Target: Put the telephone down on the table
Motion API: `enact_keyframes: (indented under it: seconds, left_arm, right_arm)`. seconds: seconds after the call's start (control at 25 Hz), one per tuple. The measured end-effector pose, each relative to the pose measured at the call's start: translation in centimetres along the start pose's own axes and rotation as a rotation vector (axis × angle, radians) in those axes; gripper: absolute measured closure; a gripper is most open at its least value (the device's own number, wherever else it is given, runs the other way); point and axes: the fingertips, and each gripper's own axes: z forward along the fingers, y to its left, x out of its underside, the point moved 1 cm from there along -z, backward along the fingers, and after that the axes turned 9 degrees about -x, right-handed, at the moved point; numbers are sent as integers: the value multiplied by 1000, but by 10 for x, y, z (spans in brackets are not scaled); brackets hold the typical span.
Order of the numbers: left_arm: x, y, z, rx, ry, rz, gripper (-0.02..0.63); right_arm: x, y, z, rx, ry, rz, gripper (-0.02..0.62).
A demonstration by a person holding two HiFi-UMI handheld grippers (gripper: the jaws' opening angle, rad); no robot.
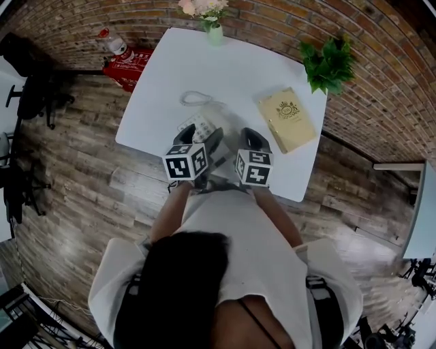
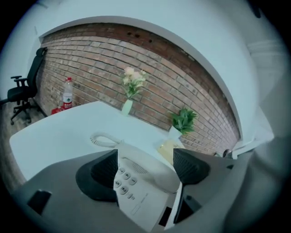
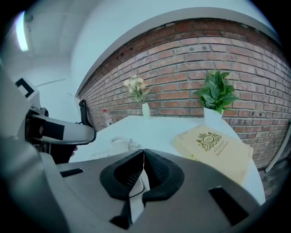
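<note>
A white push-button telephone [image 1: 201, 128] hangs tilted over the near part of the white table [image 1: 160, 82], its coiled cord [image 1: 194, 99] lying on the tabletop behind it. My left gripper [image 1: 199, 136] has its jaws spread wide and pressed against both sides of the telephone [image 2: 141, 182], keypad and handset between them. My right gripper [image 1: 252, 142] sits just to the right. In the right gripper view its jaws [image 3: 143, 170] are nearly together, pinching a thin white edge of the telephone [image 3: 135, 195]. The underside of the phone is hidden.
A yellow book [image 1: 289, 119] lies at the table's right side, with a potted plant [image 1: 328, 65] behind it. A vase of flowers [image 1: 212, 20] stands at the far edge. A water bottle [image 1: 117, 46] rests on a red stool, and office chairs [image 1: 30, 95] stand left.
</note>
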Motion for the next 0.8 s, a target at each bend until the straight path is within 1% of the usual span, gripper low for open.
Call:
enact_keyframes:
  seconds: [0.12,0.2,0.28,0.36,0.48,0.6,0.68,0.72,0.76,0.8]
  left_arm:
    - [-7,-16,-7,78,-33,31,207]
    - [-15,-27,-14,118,-85,79,207]
    - [-27,-36,-23,152,-146,111,207]
    - [-37,-43,-32,162,-195,144,207]
    - [-46,-54,-41,171,-247,221,207]
    - [-51,-59,-47,156,-287,284,209]
    - [-55,-60,-52,135,-315,314,222]
    - [-57,-58,-54,110,-334,319,272]
    - [-60,-56,-57,80,-354,319,367]
    - [-61,-54,-59,56,-366,319,415]
  right_arm:
    - [-11,8,-5,-21,-26,-5,571]
    - [-18,13,-8,-34,-44,-3,571]
    - [-26,17,-13,-45,-68,-5,571]
    - [-34,21,-17,-52,-93,-13,570]
    - [-43,25,-24,-54,-126,-20,569]
    - [-51,27,-31,-49,-147,-38,569]
    - [-56,28,-35,-37,-157,-62,569]
    - [-57,29,-38,-33,-163,-71,569]
    - [-58,30,-40,-32,-169,-75,571]
    - [-59,32,-42,-33,-175,-75,569]
